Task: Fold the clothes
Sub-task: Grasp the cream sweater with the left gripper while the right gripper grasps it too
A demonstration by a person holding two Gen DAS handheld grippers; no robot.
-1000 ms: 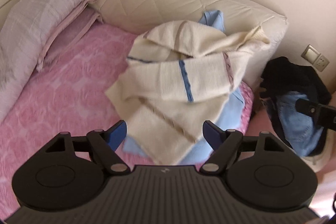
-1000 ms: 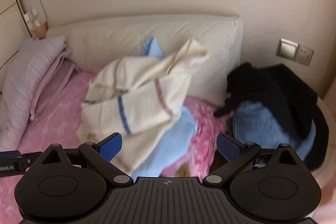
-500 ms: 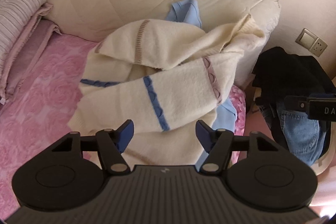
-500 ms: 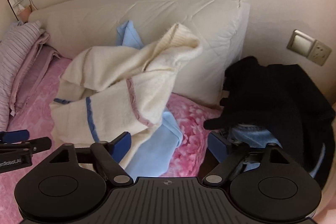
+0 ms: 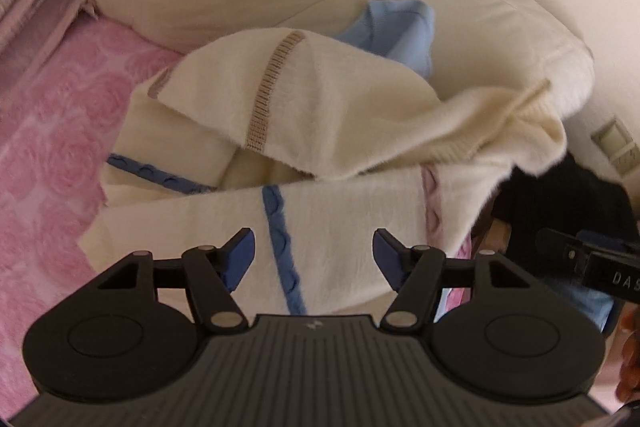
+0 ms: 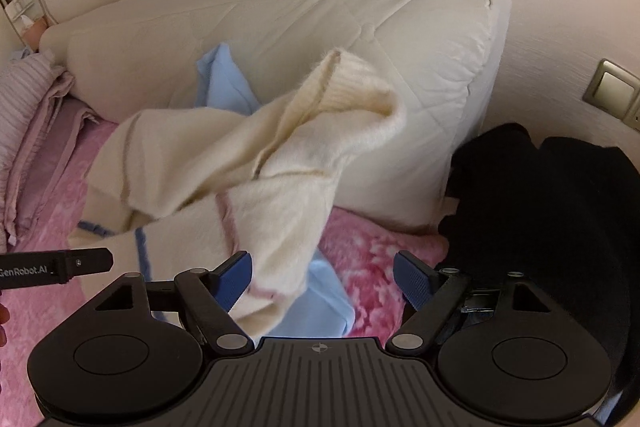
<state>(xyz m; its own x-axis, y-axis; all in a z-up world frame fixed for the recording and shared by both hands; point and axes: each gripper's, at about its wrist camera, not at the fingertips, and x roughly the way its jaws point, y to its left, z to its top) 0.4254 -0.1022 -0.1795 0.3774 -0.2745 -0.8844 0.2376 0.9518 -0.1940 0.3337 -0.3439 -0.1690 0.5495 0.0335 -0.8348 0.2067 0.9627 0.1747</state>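
The left tool (image 5: pixel 312 247) stands open and empty, its jaws straddling the blue stripe of the cream sweater (image 5: pixel 332 131), which fills mid-frame just ahead. The right tool (image 6: pixel 322 273) is likewise open and empty, with only the sweater's lower edge by its left pad. The left looks the nearer. The sweater sprawls crumpled across the pink bedspread (image 5: pixel 48 131), running from lower left to upper right. Only the right view shows its ribbed end (image 6: pixel 360 83) raised against the headboard cushion (image 6: pixel 280 27).

Crumpled cream sweater (image 5: pixel 328 131), blue stripes, atop light-blue garment (image 6: pixel 316 307), on bed
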